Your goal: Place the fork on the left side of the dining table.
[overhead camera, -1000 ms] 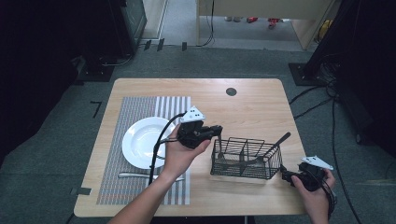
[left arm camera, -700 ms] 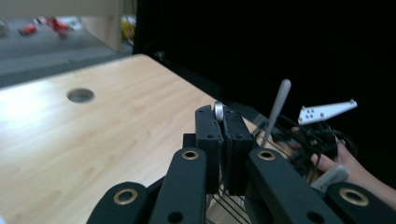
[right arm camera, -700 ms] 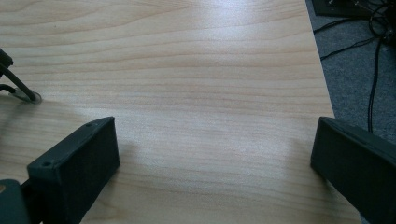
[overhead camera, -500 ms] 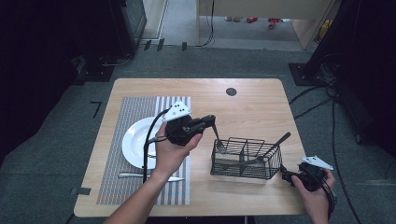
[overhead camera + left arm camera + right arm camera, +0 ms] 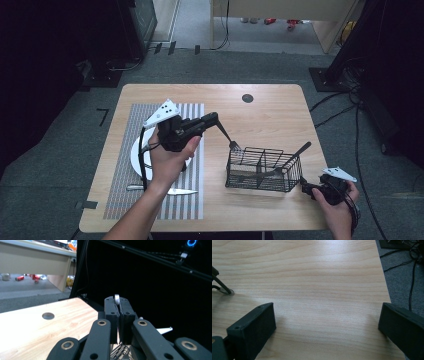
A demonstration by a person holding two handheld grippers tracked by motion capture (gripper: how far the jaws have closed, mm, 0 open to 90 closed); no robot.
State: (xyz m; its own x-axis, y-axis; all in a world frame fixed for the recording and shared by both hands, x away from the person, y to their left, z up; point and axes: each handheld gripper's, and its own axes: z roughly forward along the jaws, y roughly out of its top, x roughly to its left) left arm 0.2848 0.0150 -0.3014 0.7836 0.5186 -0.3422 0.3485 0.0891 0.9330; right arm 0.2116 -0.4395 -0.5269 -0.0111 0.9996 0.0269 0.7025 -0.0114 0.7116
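A white plate and a knife lie on the striped placemat at the left. Above them the left gripper is clamped on a fork, tines down at the wire caddy's far left corner. At the near right, the right gripper rests with jaws spread wide, holding nothing.

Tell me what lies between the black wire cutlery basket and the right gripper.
Only bare wooden tabletop, seen in the high view: the black wire cutlery basket sits just left of the right gripper, with nothing between them.
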